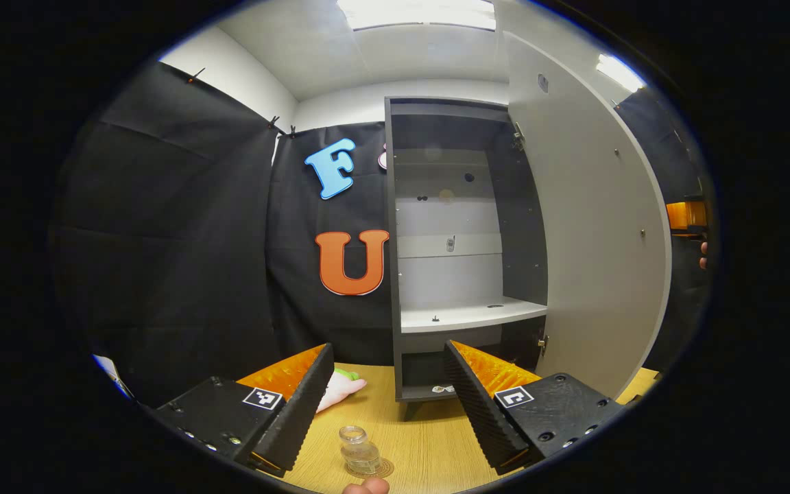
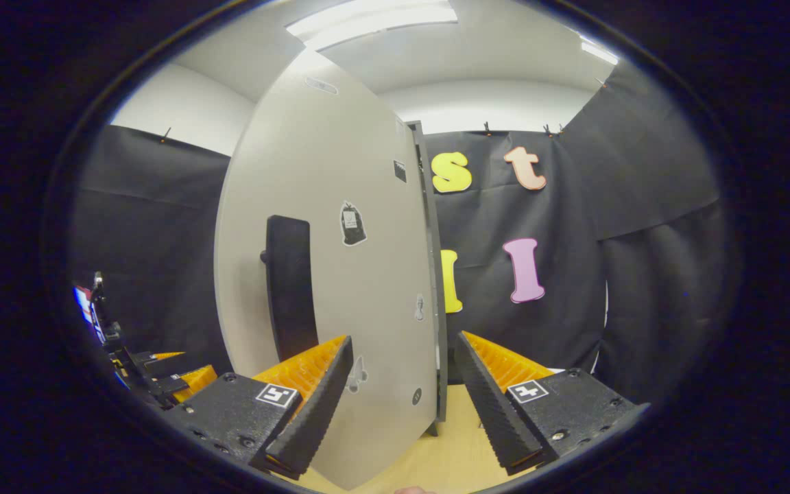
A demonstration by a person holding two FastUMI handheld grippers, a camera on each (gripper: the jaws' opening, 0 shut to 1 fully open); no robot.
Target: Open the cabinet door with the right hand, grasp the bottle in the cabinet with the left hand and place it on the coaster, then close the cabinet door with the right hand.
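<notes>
A small clear glass bottle (image 1: 360, 449) stands upright on a round coaster (image 1: 382, 469) on the wooden table, low between my left fingers and apart from both. My left gripper (image 1: 388, 350) is open and holds nothing. Behind it the dark cabinet (image 1: 463, 226) stands open, its white shelf (image 1: 470, 317) showing, with the grey door (image 1: 594, 233) swung out to the right. In the right gripper view the door's outer face (image 2: 347, 206) is close ahead, with its black handle (image 2: 290, 288) left of my fingers. My right gripper (image 2: 403, 339) is open, touching nothing.
A pink and green soft thing (image 1: 341, 388) lies on the table (image 1: 422, 439) left of the cabinet's foot. The other gripper (image 1: 686, 216) and a fingertip peek past the door's edge. The left gripper (image 2: 162, 377) shows low at the left.
</notes>
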